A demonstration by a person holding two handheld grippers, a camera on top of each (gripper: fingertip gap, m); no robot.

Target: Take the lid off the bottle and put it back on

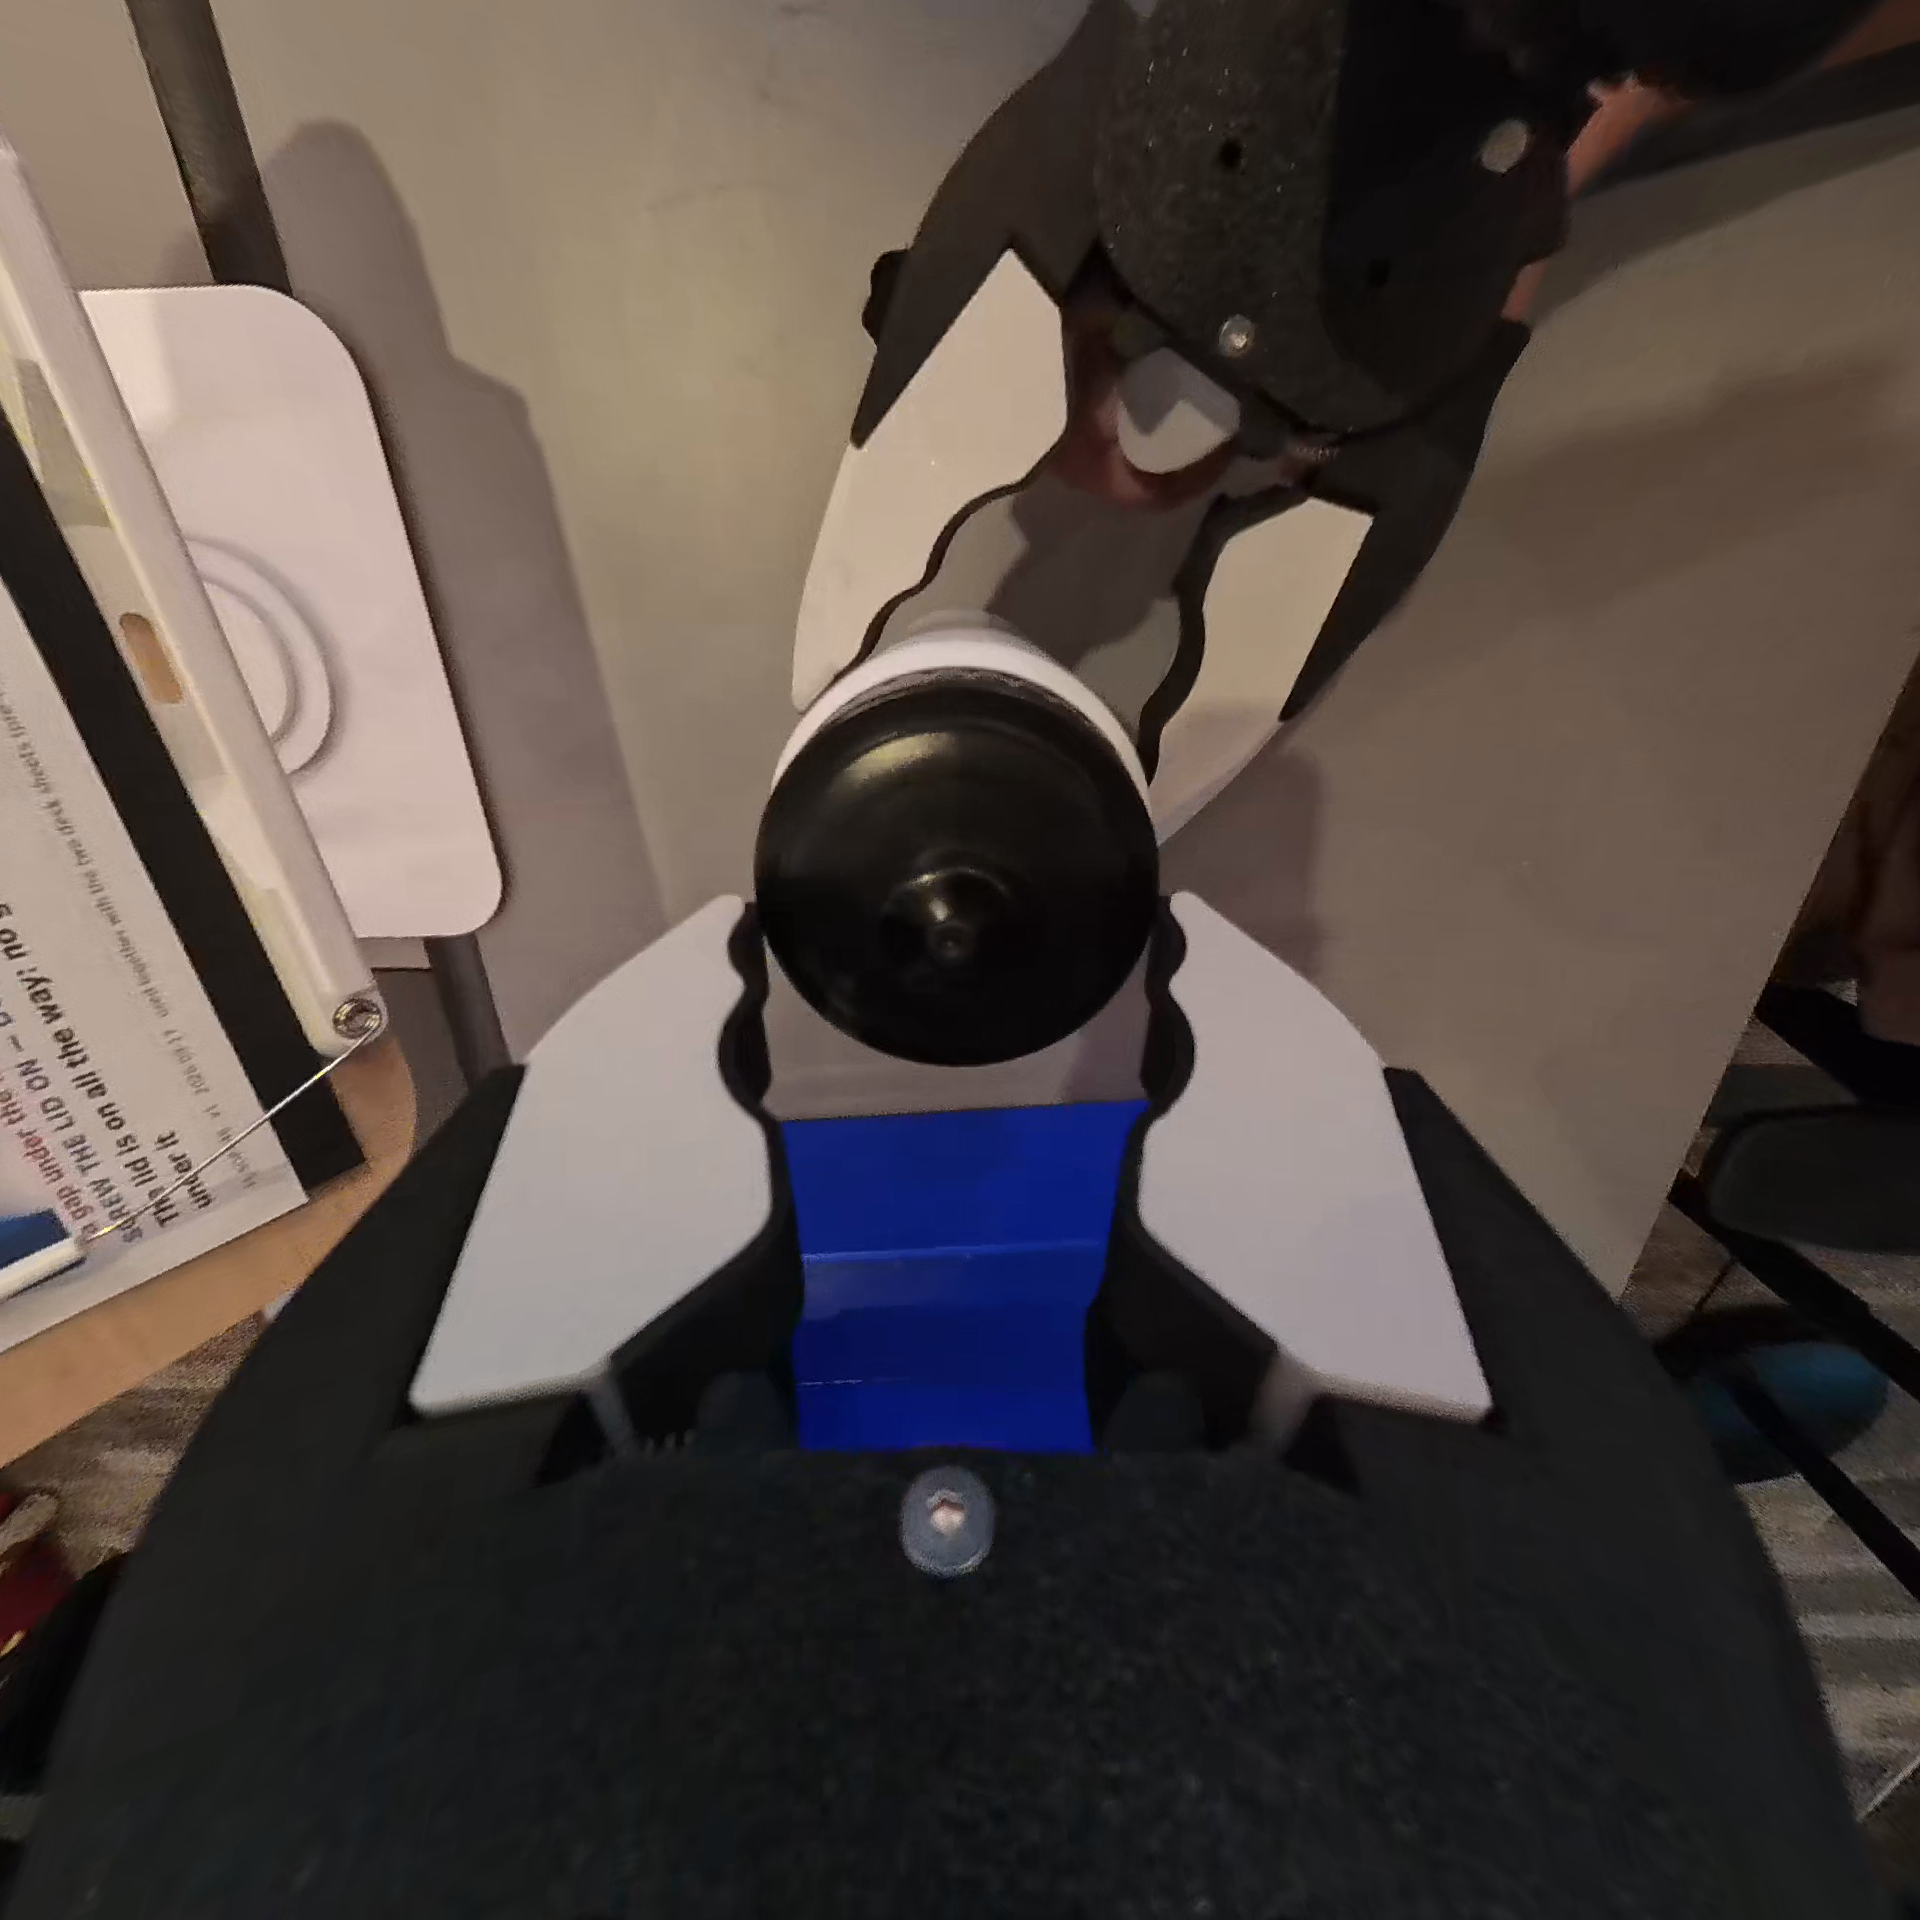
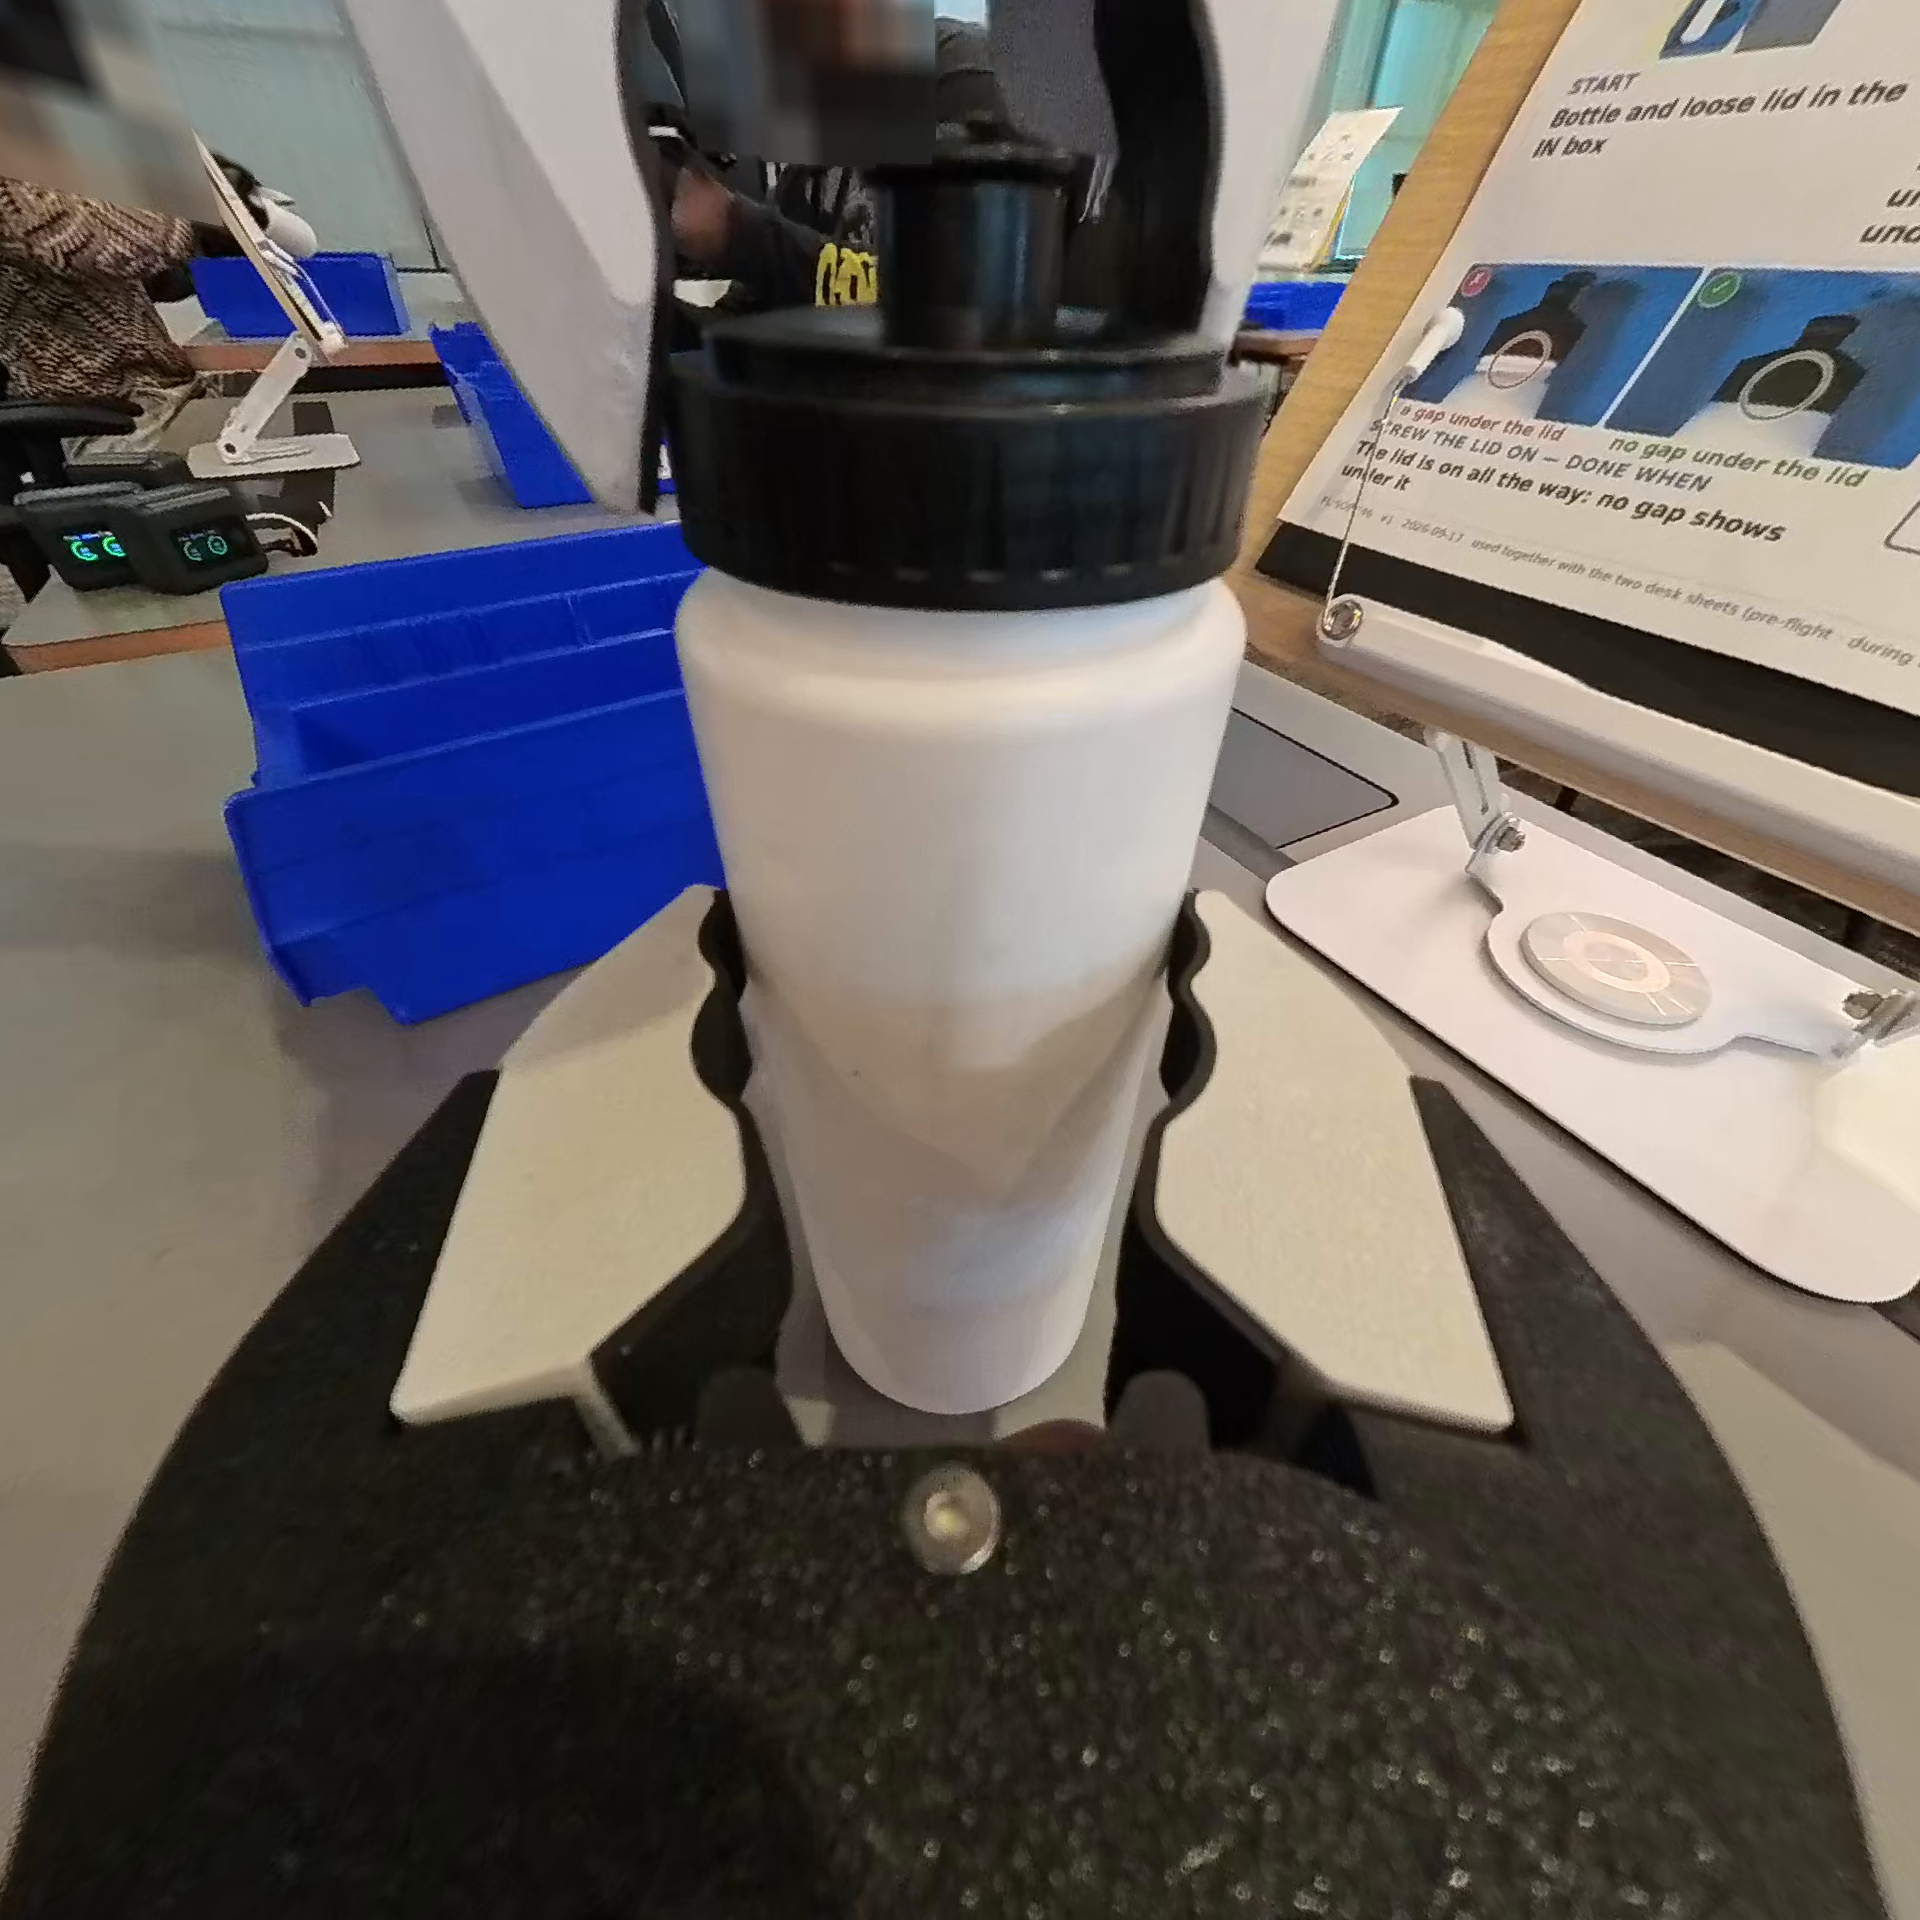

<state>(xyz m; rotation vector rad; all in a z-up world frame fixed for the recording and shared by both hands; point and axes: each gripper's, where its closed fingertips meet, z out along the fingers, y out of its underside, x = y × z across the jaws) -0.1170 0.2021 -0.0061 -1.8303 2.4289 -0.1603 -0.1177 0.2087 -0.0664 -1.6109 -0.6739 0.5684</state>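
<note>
A white bottle (image 2: 961, 831) with a black screw lid (image 2: 961, 488) stands upright above the grey table (image 2: 125, 1039). My right gripper (image 2: 956, 987) is shut on the bottle's body, with both pads pressed against its sides. In the left wrist view I look straight down on the lid (image 1: 956, 883). My left gripper (image 1: 956, 935) is shut on the lid, one pad on each side of its rim. The white bottle shoulder (image 1: 831, 691) shows just beyond the lid, with the right gripper (image 1: 992, 665) around it. The left gripper's white finger (image 2: 540, 260) comes down beside the lid in the right wrist view.
Blue bins (image 2: 468, 779) stand left of the bottle; one shows below it (image 1: 935, 1247). An instruction sheet on a tilted stand (image 2: 1662, 416) with a white base (image 2: 1558, 1039) stands to the right. A person (image 2: 83, 281) and small devices with green displays (image 2: 135, 545) are at the far left.
</note>
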